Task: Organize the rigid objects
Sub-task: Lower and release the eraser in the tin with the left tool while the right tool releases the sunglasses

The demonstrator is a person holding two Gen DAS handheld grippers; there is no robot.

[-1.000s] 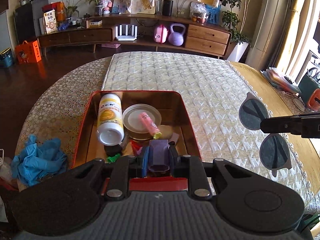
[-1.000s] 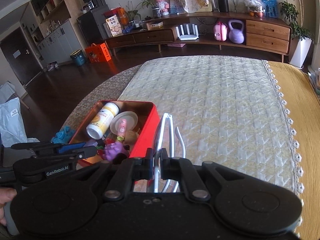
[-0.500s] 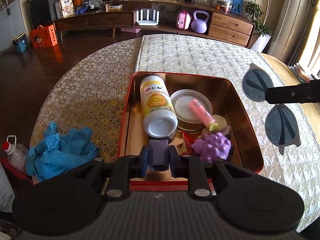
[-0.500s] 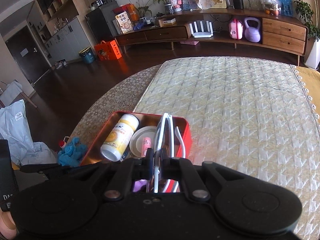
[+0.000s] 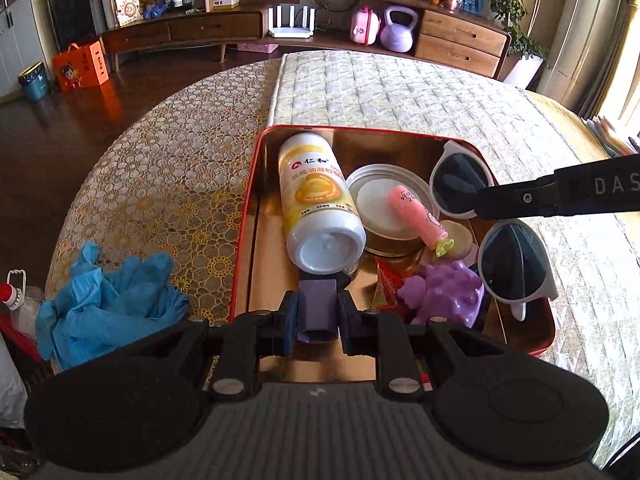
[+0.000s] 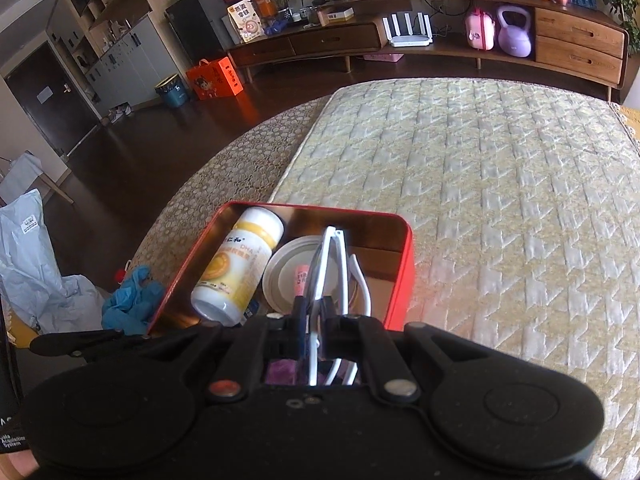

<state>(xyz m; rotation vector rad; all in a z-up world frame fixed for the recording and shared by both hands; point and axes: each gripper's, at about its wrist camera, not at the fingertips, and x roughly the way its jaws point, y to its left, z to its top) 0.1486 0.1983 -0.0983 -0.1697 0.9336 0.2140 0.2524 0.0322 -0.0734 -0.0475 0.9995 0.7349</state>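
A red tin box sits on the quilted table. In it lie a white and yellow bottle, a round lid, a pink tube and a purple toy. My left gripper is shut on a small purple block over the box's near end. My right gripper is shut on white-framed sunglasses, holding them over the box's right side.
A blue glove lies on the lace tablecloth left of the box, with a small bottle beside it. The quilted runner stretches beyond and right of the box. A wooden sideboard stands far behind.
The right gripper carried the sunglasses left, from beside the box to over its right side. The left gripper, still holding the purple block, shifted left and back, so the purple toy came into view.
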